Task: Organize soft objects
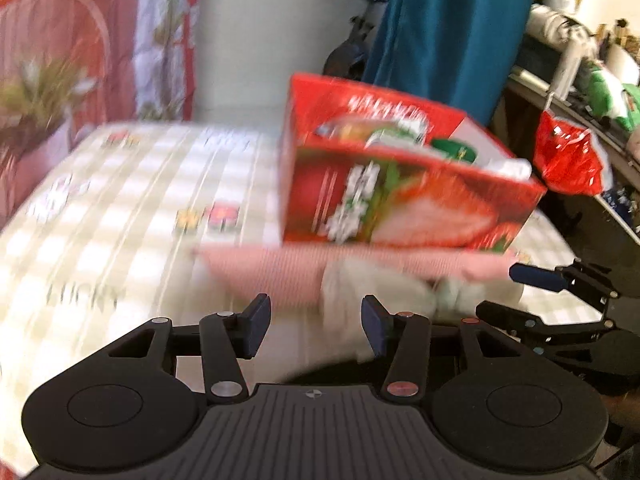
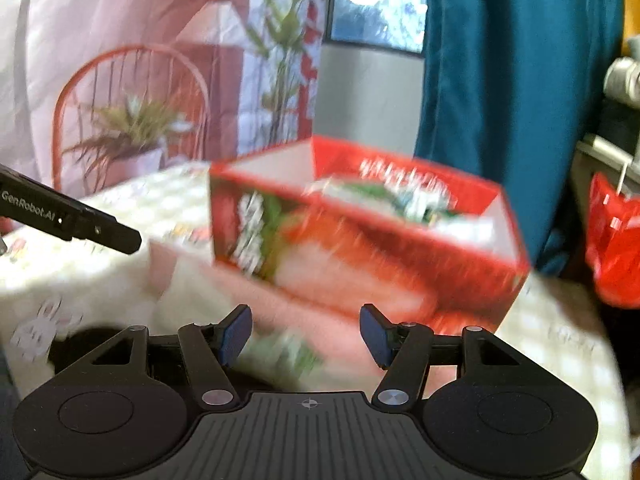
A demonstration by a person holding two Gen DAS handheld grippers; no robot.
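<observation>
A red printed cardboard box [image 1: 400, 184] stands open-topped on the checked tablecloth [image 1: 120, 200], with some items inside. In front of it lie a pink ribbed cloth [image 1: 272, 268] and a cream soft cloth [image 1: 360, 292]. My left gripper [image 1: 316, 328] is open and empty, just short of the cloths. The right gripper [image 1: 532, 280] shows at that view's right edge. In the right wrist view the box [image 2: 360, 240] is ahead, the pink cloth [image 2: 320, 328] lies below it, and my right gripper [image 2: 306, 336] is open and empty. Both views are blurred.
A teal curtain [image 1: 452, 20] hangs behind the table. A red plastic bag [image 1: 568, 156] hangs at the right by cluttered shelves. A red wire chair with a plant [image 2: 132, 120] stands behind at the left. The left gripper's finger [image 2: 80, 224] reaches in from the left.
</observation>
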